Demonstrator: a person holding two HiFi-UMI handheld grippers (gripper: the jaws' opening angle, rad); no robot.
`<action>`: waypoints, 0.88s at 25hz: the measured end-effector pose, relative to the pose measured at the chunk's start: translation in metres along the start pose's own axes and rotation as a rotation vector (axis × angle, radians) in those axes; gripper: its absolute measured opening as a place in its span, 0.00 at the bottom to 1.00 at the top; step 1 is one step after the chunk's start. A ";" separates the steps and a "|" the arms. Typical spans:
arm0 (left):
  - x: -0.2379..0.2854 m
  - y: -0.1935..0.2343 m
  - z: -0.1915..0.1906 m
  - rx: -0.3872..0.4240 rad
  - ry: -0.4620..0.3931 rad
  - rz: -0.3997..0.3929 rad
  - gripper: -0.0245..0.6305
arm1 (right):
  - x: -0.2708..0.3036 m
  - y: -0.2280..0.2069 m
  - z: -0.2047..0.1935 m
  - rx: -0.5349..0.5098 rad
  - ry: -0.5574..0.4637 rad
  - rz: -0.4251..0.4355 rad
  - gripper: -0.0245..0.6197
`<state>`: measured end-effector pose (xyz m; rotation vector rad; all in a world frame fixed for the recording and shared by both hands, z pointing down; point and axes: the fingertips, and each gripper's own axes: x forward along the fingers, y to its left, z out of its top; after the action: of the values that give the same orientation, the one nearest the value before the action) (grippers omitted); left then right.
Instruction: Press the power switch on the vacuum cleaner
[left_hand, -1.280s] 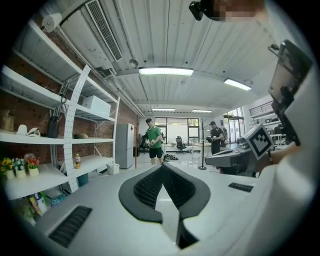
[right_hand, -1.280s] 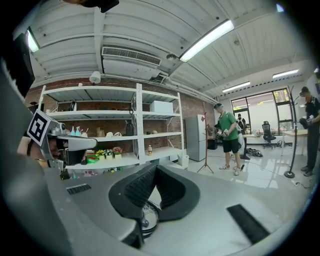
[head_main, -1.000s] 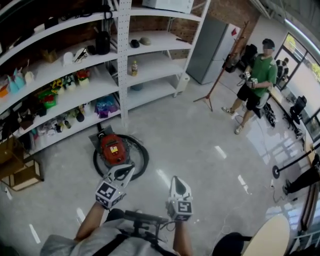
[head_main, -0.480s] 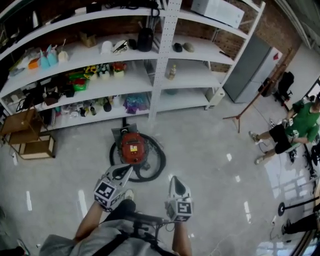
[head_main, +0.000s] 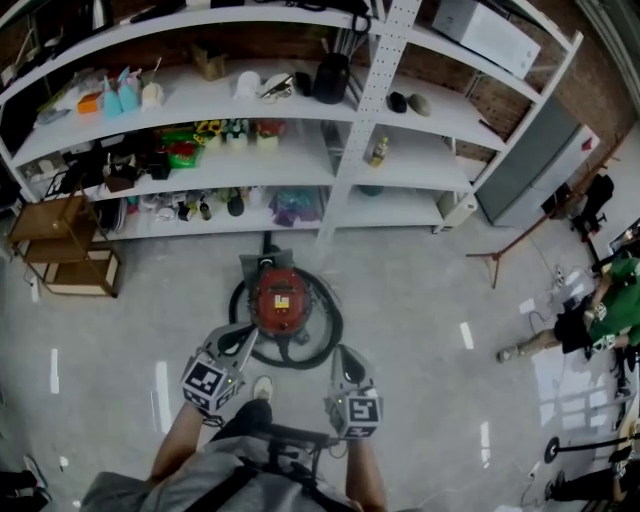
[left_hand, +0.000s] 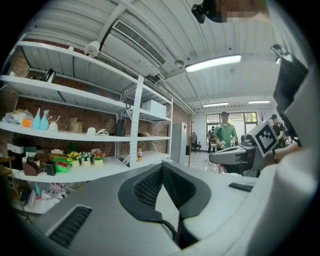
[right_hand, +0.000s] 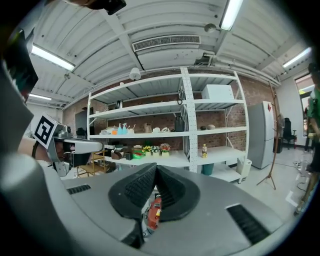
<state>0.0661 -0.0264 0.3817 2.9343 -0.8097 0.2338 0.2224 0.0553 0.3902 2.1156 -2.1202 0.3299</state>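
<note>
Sitting place of the vacuum cleaner (head_main: 278, 303): on the grey floor (head_main: 430, 320), just in front of the white shelves (head_main: 352, 165); red body with a yellow label on top.
Hose: a black hose (head_main: 331, 330) lies in a ring around the vacuum cleaner.
Power switch: too small to pick out in any view.
Left gripper (head_main: 247, 334): held low in front of the person, pointing toward the near left side of the vacuum cleaner, apart from it.
Left jaws: tips pressed together, nothing between them.
Right gripper (head_main: 342, 353): beside the left gripper, aimed past the near right edge of the hose ring.
Right jaws: tips meeting, nothing gripped; in the right gripper view the red body shows through the slit below the tips.
Shelves' load: small bottles, flower pots, a black jug, a white box on top.
Wooden crate (head_main: 60, 250): on the floor at the left end of the shelves.
Bystander (head_main: 612, 312): a person in a green shirt, well apart at the right edge.
</note>
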 end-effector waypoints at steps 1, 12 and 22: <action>0.002 0.007 0.001 -0.004 -0.001 0.004 0.05 | 0.008 0.002 0.002 -0.004 0.003 0.007 0.06; 0.037 0.080 0.006 -0.052 0.003 0.026 0.05 | 0.095 0.006 0.018 -0.048 0.051 0.046 0.06; 0.060 0.122 -0.025 -0.101 0.056 0.050 0.05 | 0.154 0.013 0.002 -0.053 0.122 0.087 0.06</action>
<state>0.0513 -0.1581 0.4222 2.8028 -0.8616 0.2691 0.2079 -0.0945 0.4245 1.9271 -2.1307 0.3963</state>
